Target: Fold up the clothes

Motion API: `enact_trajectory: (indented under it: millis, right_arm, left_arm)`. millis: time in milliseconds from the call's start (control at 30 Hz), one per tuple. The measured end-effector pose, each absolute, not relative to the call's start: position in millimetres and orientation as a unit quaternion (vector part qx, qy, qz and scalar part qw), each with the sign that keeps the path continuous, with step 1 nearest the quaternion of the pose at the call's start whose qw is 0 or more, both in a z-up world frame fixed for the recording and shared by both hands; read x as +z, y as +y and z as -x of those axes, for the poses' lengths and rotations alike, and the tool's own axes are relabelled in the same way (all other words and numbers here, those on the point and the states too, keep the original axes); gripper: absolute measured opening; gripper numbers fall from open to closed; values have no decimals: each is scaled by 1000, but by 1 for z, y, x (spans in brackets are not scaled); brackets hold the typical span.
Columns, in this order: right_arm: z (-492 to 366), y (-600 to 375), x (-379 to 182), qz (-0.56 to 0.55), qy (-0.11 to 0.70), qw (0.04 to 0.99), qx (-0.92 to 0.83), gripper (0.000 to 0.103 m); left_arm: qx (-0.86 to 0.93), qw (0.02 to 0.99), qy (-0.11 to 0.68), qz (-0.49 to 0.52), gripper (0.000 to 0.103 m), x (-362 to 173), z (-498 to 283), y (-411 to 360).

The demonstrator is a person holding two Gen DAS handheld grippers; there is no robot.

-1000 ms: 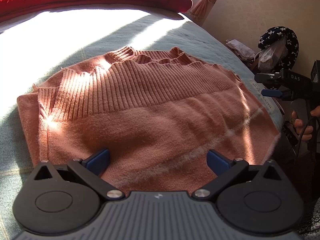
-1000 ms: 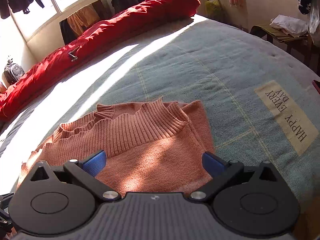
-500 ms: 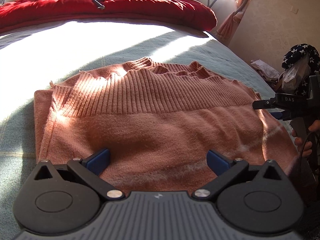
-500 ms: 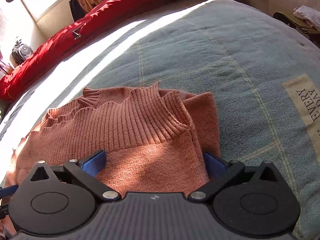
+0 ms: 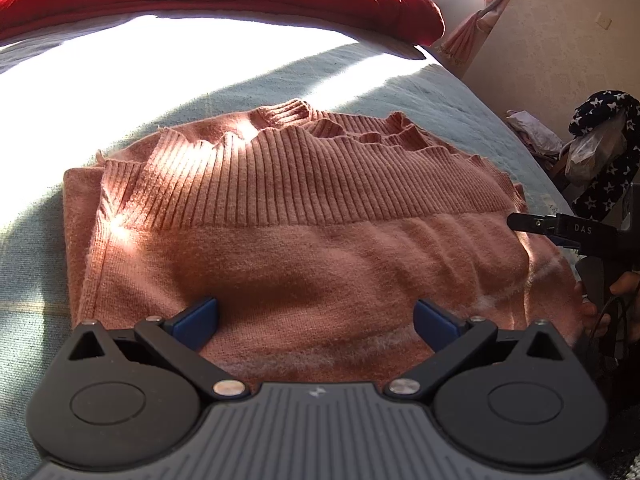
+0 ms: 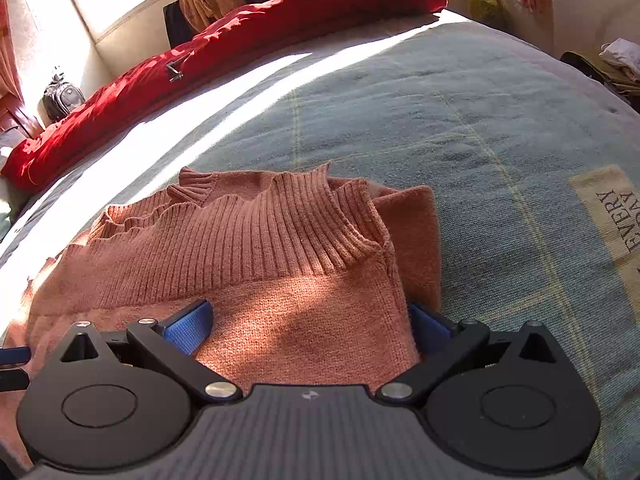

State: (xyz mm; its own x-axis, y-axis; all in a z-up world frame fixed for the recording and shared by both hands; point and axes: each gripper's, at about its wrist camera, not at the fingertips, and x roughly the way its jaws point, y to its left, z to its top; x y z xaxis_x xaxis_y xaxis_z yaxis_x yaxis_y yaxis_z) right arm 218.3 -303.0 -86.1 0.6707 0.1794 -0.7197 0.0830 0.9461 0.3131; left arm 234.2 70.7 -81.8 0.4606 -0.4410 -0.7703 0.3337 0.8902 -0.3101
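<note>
Where the light blue bedspread (image 6: 500, 128) had a tan patch (image 6: 612, 208), the words "EVERY" and "DAY" could be read, but the edge of the view cut off the rest. In the left view, the right gripper (image 5: 560, 230) showed the letters "DAS". The pink sweater (image 5: 304, 248) lay folded on the bed in strong sun. The left gripper (image 5: 316, 316) and the right one both had their jaws wide apart over the sweater, holding nothing. A red quilt (image 6: 248, 44) lay by the window. A hand (image 5: 616, 304) was mostly hidden.
</note>
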Motion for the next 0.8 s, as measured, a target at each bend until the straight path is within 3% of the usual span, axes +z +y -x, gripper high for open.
enact_trajectory:
  millis: [367,800]
  right_arm:
    - [-214,-303,-87,-154,395,905,31,103]
    - [-210,-302,-89,-149,384,910,35,103]
  left_arm:
    - [-231,868,434,62,103,-52,-251,65]
    - [-245,842,464,123,103,-76,-288,73]
